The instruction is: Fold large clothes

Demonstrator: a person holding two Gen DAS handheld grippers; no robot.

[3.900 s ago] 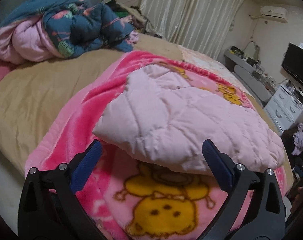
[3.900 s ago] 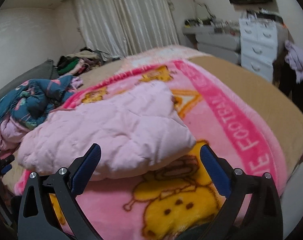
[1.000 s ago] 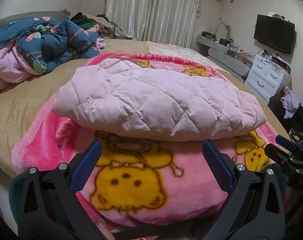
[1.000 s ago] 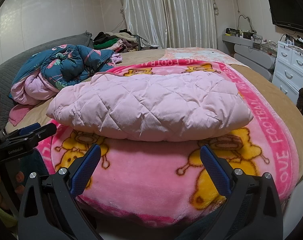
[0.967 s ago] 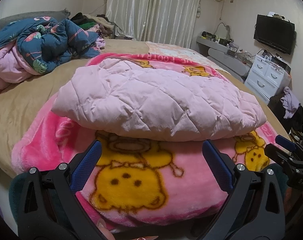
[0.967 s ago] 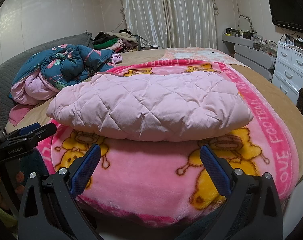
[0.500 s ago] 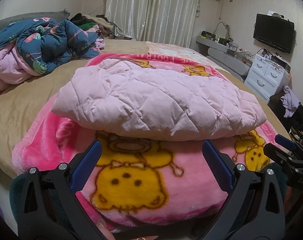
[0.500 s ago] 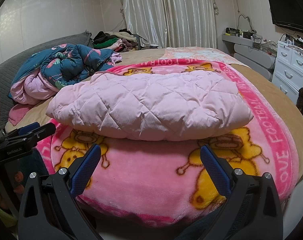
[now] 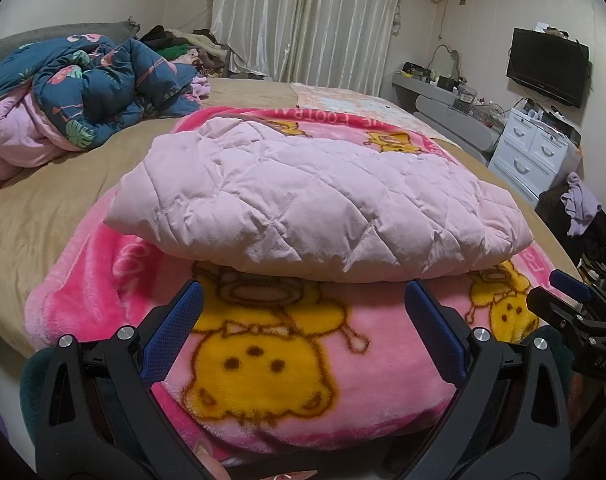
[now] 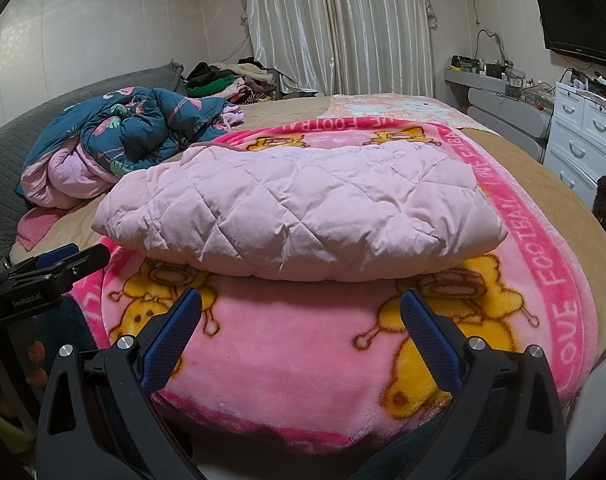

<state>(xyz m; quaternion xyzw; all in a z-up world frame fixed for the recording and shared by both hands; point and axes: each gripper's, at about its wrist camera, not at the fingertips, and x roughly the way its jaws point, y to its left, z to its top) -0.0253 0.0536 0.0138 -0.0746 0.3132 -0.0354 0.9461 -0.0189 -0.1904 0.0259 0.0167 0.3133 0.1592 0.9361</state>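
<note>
Garment: the pink quilted jacket (image 9: 315,208) lies folded into a puffy slab on the pink cartoon blanket (image 9: 263,360), at 12 o'clock from both of your grippers.
Feel: expect it to be light, soft and springy; the padding will likely puff back up and the smooth shell may slide over the fleece.
Where to grip: take the thick folded edge nearest you, left corner at about 10 o'clock and right corner (image 10: 487,232) at about 2 o'clock, biting through all layers so the fold does not open.
Left gripper (image 9: 303,332): fingers spread wide, holding nothing, short of the jacket's near edge.
Right gripper (image 10: 303,328): also spread apart and empty, just short of the same edge.
Surface: the fleece blanket covers a tan bed (image 9: 55,208), soft and yielding, so pressing flat will sink.
Room: a crumpled blue floral duvet (image 10: 135,132) sits at 10 o'clock, curtains (image 10: 343,24) at 12, white drawers (image 10: 579,136) at 2.
</note>
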